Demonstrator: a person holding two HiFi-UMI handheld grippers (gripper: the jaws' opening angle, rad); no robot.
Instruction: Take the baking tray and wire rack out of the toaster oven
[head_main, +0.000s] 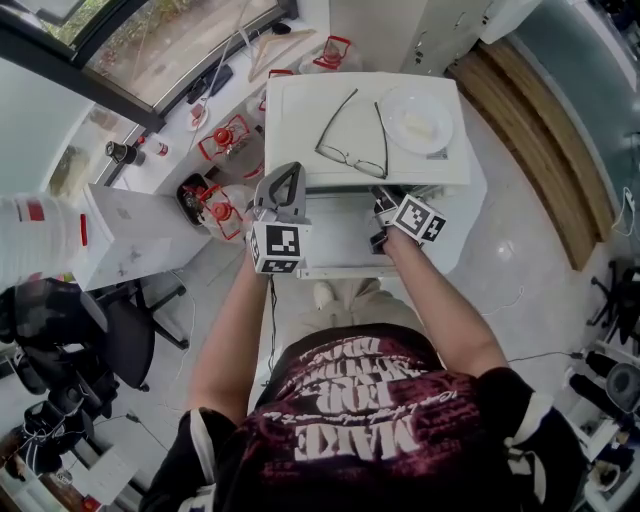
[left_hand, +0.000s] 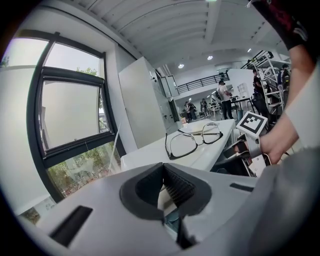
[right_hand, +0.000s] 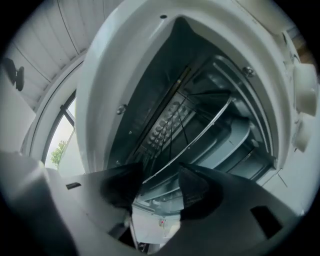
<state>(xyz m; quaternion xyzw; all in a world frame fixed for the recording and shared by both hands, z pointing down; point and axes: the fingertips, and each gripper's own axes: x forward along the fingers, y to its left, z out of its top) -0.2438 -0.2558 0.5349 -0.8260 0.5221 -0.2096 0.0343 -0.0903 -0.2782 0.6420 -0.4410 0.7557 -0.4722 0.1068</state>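
A white toaster oven (head_main: 300, 120) stands with its door (head_main: 345, 264) folded down toward me. In the right gripper view the picture is rolled. It shows the dark oven cavity with the wire rack (right_hand: 200, 127) and, beside it, the grey baking tray (right_hand: 240, 137). My right gripper (right_hand: 157, 189) is at the oven mouth (head_main: 384, 203), open, with the front rim of the rack and tray between its pads and no pad pressing on it. My left gripper (head_main: 290, 172) is held at the oven's front left corner. Its pads (left_hand: 172, 185) meet at the tips, with nothing in them.
Eyeglasses (head_main: 350, 140) (left_hand: 194, 140) and a white plate (head_main: 420, 122) lie on the oven's top. Red-lidded jars (head_main: 226, 140) and a white box (head_main: 130, 235) sit to the left. An office chair (head_main: 135, 335) stands lower left. Several people stand far off in the hall (left_hand: 222, 97).
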